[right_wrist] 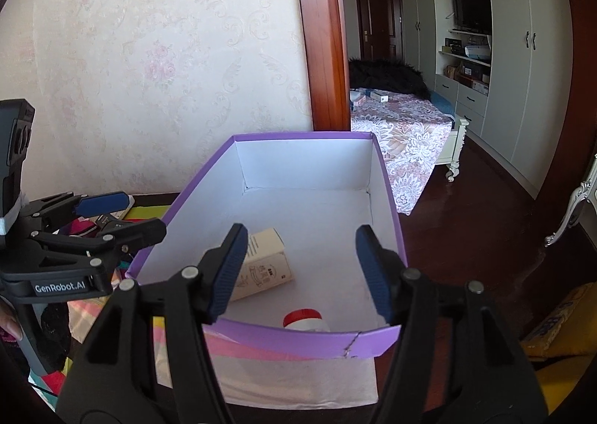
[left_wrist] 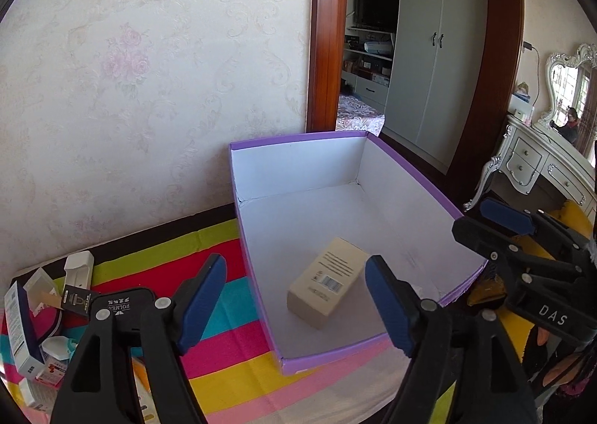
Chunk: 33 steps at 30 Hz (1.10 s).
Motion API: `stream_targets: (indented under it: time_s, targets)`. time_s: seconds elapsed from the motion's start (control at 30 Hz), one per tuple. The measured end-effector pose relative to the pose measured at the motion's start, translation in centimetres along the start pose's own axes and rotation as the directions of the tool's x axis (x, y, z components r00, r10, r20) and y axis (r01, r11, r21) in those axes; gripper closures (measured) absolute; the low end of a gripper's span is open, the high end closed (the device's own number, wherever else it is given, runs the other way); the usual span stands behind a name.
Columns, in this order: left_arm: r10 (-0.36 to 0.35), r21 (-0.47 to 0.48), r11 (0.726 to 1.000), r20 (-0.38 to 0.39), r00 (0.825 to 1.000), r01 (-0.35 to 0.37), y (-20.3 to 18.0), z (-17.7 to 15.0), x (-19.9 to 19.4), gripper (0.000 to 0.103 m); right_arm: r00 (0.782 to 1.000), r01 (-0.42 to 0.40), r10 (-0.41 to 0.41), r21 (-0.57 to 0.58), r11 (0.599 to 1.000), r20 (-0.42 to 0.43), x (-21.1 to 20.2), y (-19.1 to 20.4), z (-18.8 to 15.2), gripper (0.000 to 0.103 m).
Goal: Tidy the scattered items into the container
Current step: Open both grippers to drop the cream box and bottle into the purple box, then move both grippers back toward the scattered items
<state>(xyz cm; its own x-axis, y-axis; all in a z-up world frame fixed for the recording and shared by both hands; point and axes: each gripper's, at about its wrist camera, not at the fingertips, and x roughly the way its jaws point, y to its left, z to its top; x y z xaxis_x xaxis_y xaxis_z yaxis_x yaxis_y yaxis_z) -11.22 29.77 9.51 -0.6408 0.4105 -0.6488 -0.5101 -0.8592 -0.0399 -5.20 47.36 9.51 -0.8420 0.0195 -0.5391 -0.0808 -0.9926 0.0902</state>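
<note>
The purple box (left_wrist: 410,174), white inside, stands open on the striped cloth. A beige carton (left_wrist: 328,282) lies on its floor. My left gripper (left_wrist: 294,297) is open over the box's near left corner and holds nothing. In the right wrist view my right gripper (right_wrist: 302,267) hangs open and empty over the box (right_wrist: 201,185). Below it lie the beige carton (right_wrist: 265,263) and a white bottle with a red cap (right_wrist: 302,319), close to the near wall. Each gripper shows in the other's view: the right gripper (left_wrist: 496,237) and the left gripper (right_wrist: 119,217).
Several loose items lie at the cloth's left end: a white and blue carton (left_wrist: 18,327), a white holder (left_wrist: 78,267), a black packet (left_wrist: 76,301), a small bottle (left_wrist: 56,349). The wall (left_wrist: 149,88) stands behind the box. A white dresser (left_wrist: 537,162) and a bed (right_wrist: 406,136) are to the right.
</note>
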Motion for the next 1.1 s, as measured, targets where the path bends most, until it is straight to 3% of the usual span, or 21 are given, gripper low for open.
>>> stream_targets:
  time_s: [0.33, 0.6, 0.7, 0.83, 1.0, 1.1]
  targets:
    - [0.068, -0.061, 0.996, 0.015, 0.998, -0.067, 5.7, -3.9, -3.2, 0.023, 0.997, -0.075, 0.075, -0.046, 0.996, 0.008, -1.4, 5.2, -0.1, 0.035]
    - [0.152, -0.128, 0.979, -0.044, 0.987, -0.156, 13.1, -7.8, -5.7, 0.022, 0.987, -0.161, 0.159, -0.093, 0.983, -0.031, -0.2, 11.9, -0.9, 0.033]
    - [0.185, -0.154, 0.969, -0.078, 0.980, -0.195, 16.0, -10.2, -7.0, 0.022, 0.978, -0.204, 0.200, -0.107, 0.973, -0.051, 0.4, 14.8, -1.6, 0.027]
    - [0.248, -0.201, 0.942, -0.128, 0.960, -0.270, 20.0, -13.8, -8.6, 0.022, 0.966, -0.251, 0.238, -0.146, 0.957, -0.097, 1.8, 19.1, -2.8, 0.023]
    - [0.361, -0.187, 0.902, -0.172, 0.917, -0.390, 23.7, -17.6, -10.3, 0.022, 0.949, -0.290, 0.258, -0.173, 0.941, -0.183, 4.4, 23.3, -5.1, 0.022]
    - [0.380, -0.184, 0.892, -0.194, 0.904, -0.414, 25.2, -19.4, -10.7, 0.022, 0.936, -0.306, 0.264, -0.170, 0.937, -0.232, 5.8, 24.9, -6.4, 0.022]
